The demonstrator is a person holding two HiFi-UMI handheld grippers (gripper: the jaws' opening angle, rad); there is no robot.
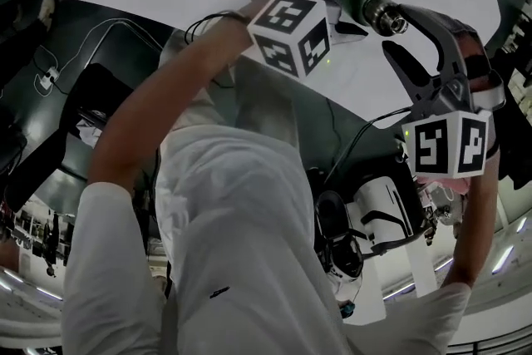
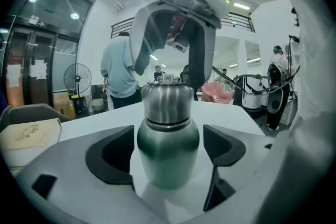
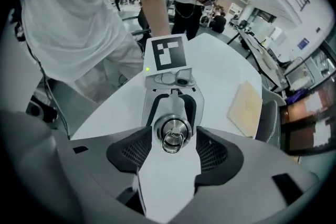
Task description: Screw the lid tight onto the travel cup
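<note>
A green travel cup (image 2: 168, 157) with a steel lid (image 2: 167, 100) stands upright on the white table (image 2: 231, 113). My left gripper (image 2: 169, 150) reaches in level, its dark pads (image 2: 113, 157) on either side of the cup's body with a gap at each side, open. My right gripper (image 3: 172, 140) points down over the lid (image 3: 172, 132), whose ring shows from above. Its pads (image 3: 131, 152) flank the lid without pressing, open. In the head view the cup (image 1: 378, 11) lies between the left gripper (image 1: 359, 6) and the right gripper (image 1: 406, 31).
A beige pad (image 3: 245, 105) lies on the table beyond the cup, also seen as the pad (image 2: 23, 135) at far left. A grey chair (image 3: 269, 119) stands at the table's edge. A standing person (image 2: 119, 73) and a fan (image 2: 77, 81) are in the background.
</note>
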